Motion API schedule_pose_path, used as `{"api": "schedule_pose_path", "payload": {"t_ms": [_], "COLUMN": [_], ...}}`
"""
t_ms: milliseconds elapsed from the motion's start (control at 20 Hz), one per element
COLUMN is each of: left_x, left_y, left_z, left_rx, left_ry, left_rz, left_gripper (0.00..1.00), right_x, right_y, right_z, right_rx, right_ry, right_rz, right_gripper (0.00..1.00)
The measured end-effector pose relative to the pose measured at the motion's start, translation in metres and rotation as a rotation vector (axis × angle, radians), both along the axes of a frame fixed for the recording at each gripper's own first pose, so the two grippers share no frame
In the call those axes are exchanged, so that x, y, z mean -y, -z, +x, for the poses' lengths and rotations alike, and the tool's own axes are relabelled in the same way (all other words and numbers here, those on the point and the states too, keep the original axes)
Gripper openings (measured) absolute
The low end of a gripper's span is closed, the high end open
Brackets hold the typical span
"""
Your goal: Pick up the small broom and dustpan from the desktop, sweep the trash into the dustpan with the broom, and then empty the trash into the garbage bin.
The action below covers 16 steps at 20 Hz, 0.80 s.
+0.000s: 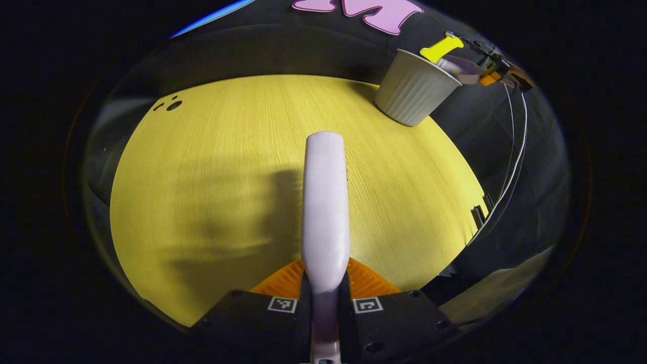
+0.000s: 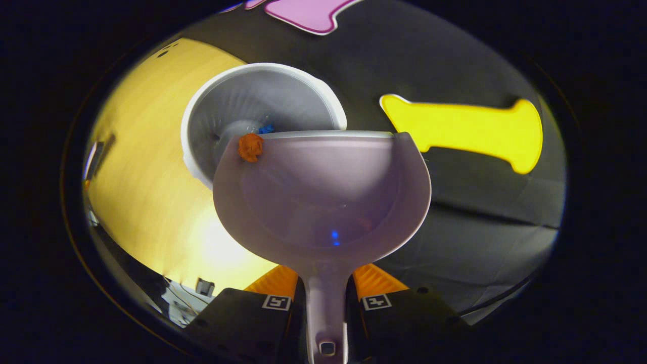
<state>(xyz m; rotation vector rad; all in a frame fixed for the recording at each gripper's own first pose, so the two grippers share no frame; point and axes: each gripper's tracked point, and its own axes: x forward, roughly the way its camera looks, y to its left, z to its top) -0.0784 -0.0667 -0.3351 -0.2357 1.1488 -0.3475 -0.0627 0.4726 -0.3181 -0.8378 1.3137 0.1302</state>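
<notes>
Both grippers pinch handles. Right gripper (image 2: 326, 298) fingers press the pale lilac plastic dustpan (image 2: 323, 202) stem; pan tilts over the white ribbed garbage bin (image 2: 242, 106), orange crumpled scrap (image 2: 250, 147) at its lip. Left gripper (image 1: 326, 298) clamps the lilac broom (image 1: 326, 202) above the yellow wooden desktop (image 1: 202, 177).

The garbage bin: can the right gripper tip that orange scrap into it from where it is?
Probably yes. The right gripper holds the dustpan with its front edge over the garbage bin, and the orange scrap sits at that edge, nothing between.
</notes>
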Motion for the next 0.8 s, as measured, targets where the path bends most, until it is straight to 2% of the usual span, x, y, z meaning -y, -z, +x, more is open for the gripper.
{"api": "schedule_pose_path", "payload": {"t_ms": [50,100,150,350,400,550,600,800], "left_x": [0.000,0.000,0.001,0.003,0.002,0.002,0.000,-0.005], "left_y": [0.000,-0.001,0.000,-0.002,-0.002,-0.004,-0.005,-0.007], "left_z": [0.000,0.001,0.001,0.002,0.002,0.004,0.006,0.016], "left_rx": [-0.001,-0.001,-0.001,-0.008,-0.007,0.001,0.003,0.017], "left_ry": [-0.001,-0.001,-0.004,-0.038,-0.045,-0.062,-0.068,-0.081], "left_rz": [0.004,0.007,0.009,0.003,0.005,0.021,0.025,0.042], "left_gripper": [0.26,0.26,0.26,0.24,0.24,0.26,0.24,0.26], "right_x": [0.000,0.000,-0.003,-0.003,-0.002,-0.012,-0.014,-0.020], "right_y": [-0.001,-0.003,-0.004,0.003,0.005,0.007,0.006,-0.015], "right_z": [0.002,0.003,0.007,0.016,0.017,0.011,0.010,0.008], "right_rx": [-0.016,-0.027,-0.026,-0.025,-0.018,0.030,0.053,0.163], "right_ry": [-0.016,-0.045,-0.060,-0.048,-0.040,0.042,0.078,0.166], "right_rz": [-0.023,-0.042,-0.046,-0.045,-0.036,0.090,0.137,0.288], "right_gripper": [0.41,0.36,0.36,0.36,0.32,0.39,0.36,0.36]}}
